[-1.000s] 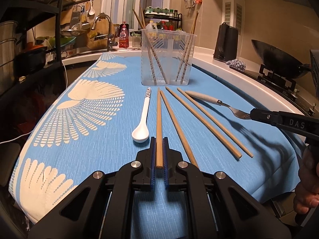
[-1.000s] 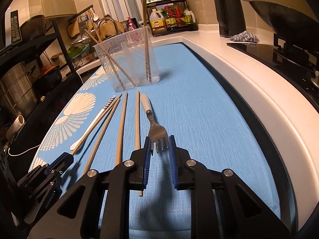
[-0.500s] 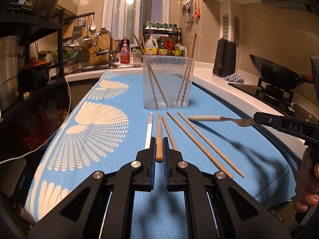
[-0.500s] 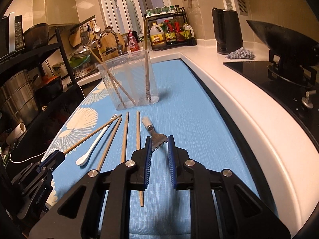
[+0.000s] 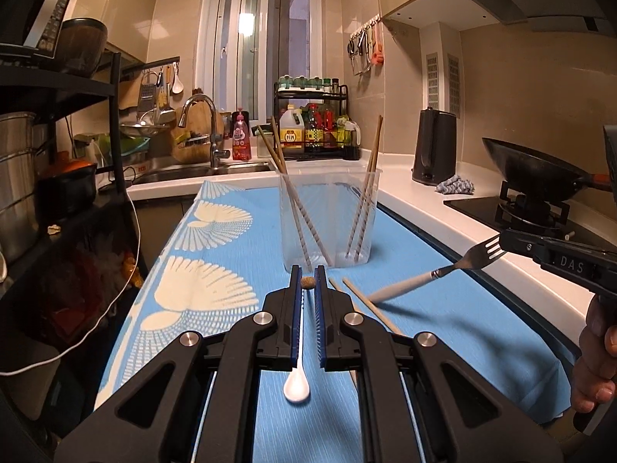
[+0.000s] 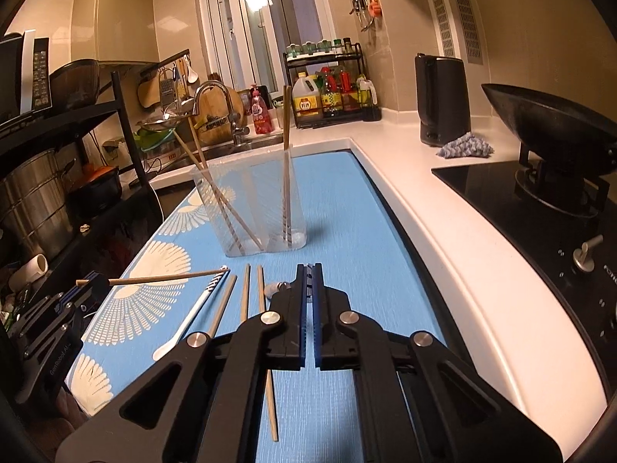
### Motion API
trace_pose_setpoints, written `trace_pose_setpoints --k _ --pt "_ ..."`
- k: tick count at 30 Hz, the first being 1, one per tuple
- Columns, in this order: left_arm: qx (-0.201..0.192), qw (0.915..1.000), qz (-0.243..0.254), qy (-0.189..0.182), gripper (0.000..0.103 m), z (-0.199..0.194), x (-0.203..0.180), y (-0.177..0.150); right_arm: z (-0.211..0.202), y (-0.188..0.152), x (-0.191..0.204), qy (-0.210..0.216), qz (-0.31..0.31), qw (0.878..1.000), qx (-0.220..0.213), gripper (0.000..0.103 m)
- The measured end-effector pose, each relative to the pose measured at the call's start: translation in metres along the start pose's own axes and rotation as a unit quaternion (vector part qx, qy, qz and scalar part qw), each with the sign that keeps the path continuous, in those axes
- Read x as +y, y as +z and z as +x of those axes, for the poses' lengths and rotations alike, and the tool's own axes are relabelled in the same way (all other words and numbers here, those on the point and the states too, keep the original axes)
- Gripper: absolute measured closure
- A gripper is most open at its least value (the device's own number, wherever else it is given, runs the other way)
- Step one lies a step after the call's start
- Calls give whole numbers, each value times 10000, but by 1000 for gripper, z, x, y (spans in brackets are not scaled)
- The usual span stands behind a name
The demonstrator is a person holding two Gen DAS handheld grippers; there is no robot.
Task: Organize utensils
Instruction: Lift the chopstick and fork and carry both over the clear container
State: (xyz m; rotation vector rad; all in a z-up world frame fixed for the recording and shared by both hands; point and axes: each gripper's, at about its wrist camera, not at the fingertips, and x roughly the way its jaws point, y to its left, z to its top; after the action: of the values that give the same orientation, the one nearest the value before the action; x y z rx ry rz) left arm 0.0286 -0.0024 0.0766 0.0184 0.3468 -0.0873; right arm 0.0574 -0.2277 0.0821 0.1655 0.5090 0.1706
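My left gripper (image 5: 307, 276) is shut on a wooden chopstick (image 5: 307, 282), seen end-on; in the right wrist view the chopstick (image 6: 162, 278) hangs level above the cloth. My right gripper (image 6: 308, 270) is shut on a fork (image 5: 455, 268), held by its tines, handle slanting down to the cloth. The clear plastic holder (image 5: 329, 220) stands ahead with several chopsticks inside. A white spoon (image 5: 297, 384) and three loose chopsticks (image 6: 244, 291) lie on the blue cloth.
The blue patterned cloth (image 5: 216, 262) covers the counter. A sink and tap (image 5: 200, 131) are behind the holder. A black kettle (image 5: 434, 150), a rag (image 5: 455, 185) and a wok on the hob (image 5: 540, 177) stand right. A dark shelf rack (image 5: 58, 154) stands left.
Both grippers have lifted: the left raised its chopstick off the cloth, the right closed on the fork's tines and raised them, leaving the handle end low.
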Motion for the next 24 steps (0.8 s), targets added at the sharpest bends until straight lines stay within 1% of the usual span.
trace_pose_setpoints --k 4,9,14,18,22,24 --pt "-61 10000 -60 -42 97 4 7 18 -3 14 3 -46 -77 9999 -108 101" --pt "-259 9996 25 -46 96 4 11 48 -10 39 8 -79 -197 9993 -322 100" --pt "-315 9995 17 -81 96 6 11 69 -13 60 15 -62 -350 9983 -463 101" --pt "-169 9998 25 -131 96 8 8 82 -12 71 23 -78 -534 9973 -492 101" --pt "258 9995 -92 -156 96 13 9 96 -11 84 29 -96 -675 9964 -498 101" --pt "376 9991 -98 -144 96 14 8 101 -10 89 32 -89 -724 9961 -500 101"
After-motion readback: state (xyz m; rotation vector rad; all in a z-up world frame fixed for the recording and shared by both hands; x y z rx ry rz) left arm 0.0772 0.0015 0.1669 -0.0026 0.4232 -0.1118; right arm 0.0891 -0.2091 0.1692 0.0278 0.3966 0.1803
